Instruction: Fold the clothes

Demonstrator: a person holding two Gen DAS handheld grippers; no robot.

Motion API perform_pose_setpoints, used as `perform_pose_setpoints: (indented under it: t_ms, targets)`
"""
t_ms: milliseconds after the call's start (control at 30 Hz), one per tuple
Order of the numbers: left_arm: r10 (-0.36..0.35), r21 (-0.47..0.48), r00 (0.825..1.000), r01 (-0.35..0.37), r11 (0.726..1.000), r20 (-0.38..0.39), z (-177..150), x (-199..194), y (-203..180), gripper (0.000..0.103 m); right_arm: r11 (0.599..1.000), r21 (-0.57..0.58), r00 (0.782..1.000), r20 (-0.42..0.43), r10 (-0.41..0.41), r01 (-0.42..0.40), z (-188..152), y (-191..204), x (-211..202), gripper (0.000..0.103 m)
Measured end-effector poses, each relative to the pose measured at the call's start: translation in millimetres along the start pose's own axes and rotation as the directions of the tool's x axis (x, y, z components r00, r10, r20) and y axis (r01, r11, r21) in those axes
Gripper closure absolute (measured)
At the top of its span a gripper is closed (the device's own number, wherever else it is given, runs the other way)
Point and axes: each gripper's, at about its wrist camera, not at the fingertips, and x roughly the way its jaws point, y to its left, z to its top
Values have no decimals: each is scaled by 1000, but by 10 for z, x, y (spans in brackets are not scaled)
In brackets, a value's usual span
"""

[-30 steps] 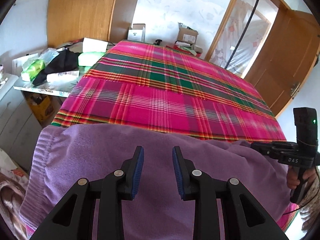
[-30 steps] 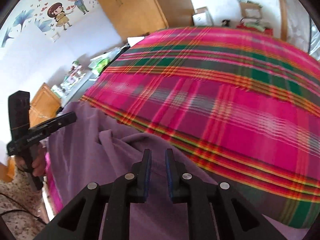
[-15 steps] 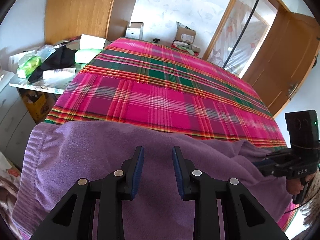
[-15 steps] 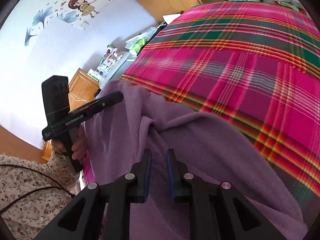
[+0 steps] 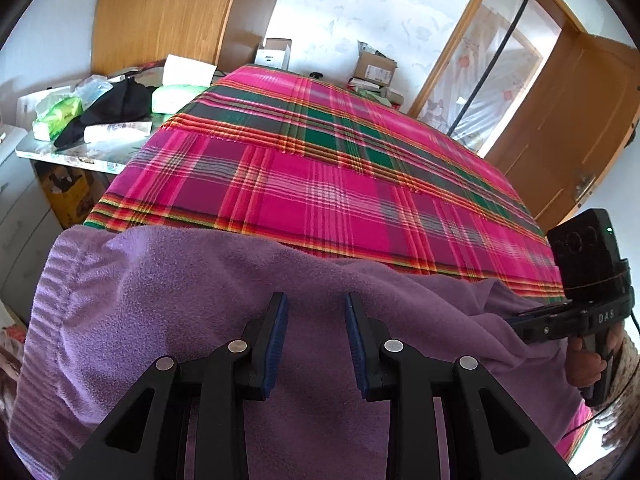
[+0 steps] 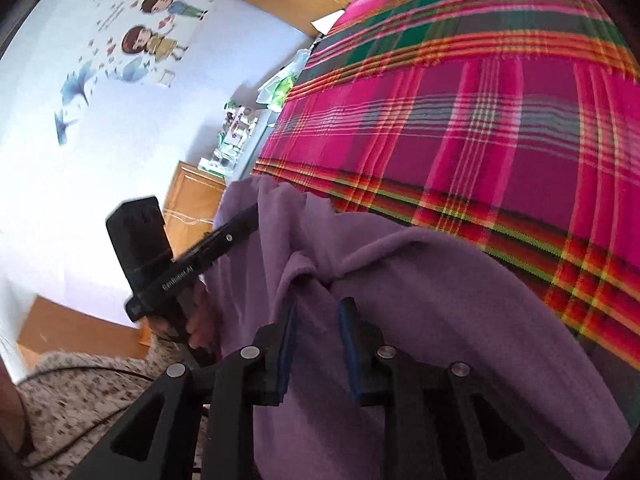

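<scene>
A soft purple fleece garment (image 5: 168,320) lies rumpled on the near edge of the bed's pink, green and red plaid blanket (image 5: 320,176), under the left gripper (image 5: 316,340) and the right gripper (image 6: 318,344), both with jaws parted and empty.

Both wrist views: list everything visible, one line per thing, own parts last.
Purple garment: one, purple fleece, spread at the near edge of the bed.
Bedspread: one, pink, green and red plaid, covers the bed.
Side table: one, pale, beside the bed, cluttered with bags and a black cloth.
Wardrobe: one, wooden, far wall.
Door: one, wooden, past the bed.
Wall stickers: cartoon children.
Left gripper: black, blue pads, open over the garment.
Right gripper: black, open, fleece between its fingers.
</scene>
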Motion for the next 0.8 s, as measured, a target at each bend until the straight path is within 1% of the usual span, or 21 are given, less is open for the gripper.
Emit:
perform_pose_setpoints:
  t_ms: [100, 433, 533, 600, 667, 733, 767, 800]
  targets:
    - [-2, -1, 1000, 2, 1000, -2, -3, 13, 4, 73, 998, 57, 999, 11, 38, -38, 39, -90, 32, 72]
    - [-4, 5, 1000, 4, 1000, 2, -6, 28, 17, 73, 991, 114, 996, 51, 70, -75, 164, -132, 132, 73]
    - [-5, 10, 1000, 5, 1000, 3, -5, 20, 9, 73, 988, 122, 995, 52, 88, -94, 205, -128, 162, 75]
    - [-5, 19, 1000, 5, 1000, 3, -4, 10, -11, 73, 986, 129, 993, 56, 100, -107, 232, -126, 178, 83]
    - [-6, 27, 1000, 6, 1000, 4, -2, -1, -31, 73, 981, 142, 990, 73, 121, -130, 242, -130, 174, 85]
    - [-6, 36, 1000, 6, 999, 5, 0, -12, -51, 73, 979, 150, 988, 87, 124, -136, 263, -146, 150, 89]
    - [-6, 40, 1000, 6, 999, 5, 0, -17, -61, 73, 979, 153, 988, 94, 123, -137, 274, -154, 138, 94]
    - [-6, 45, 1000, 6, 999, 6, 1, -22, -71, 73, 978, 156, 987, 101, 122, -137, 285, -162, 126, 97]
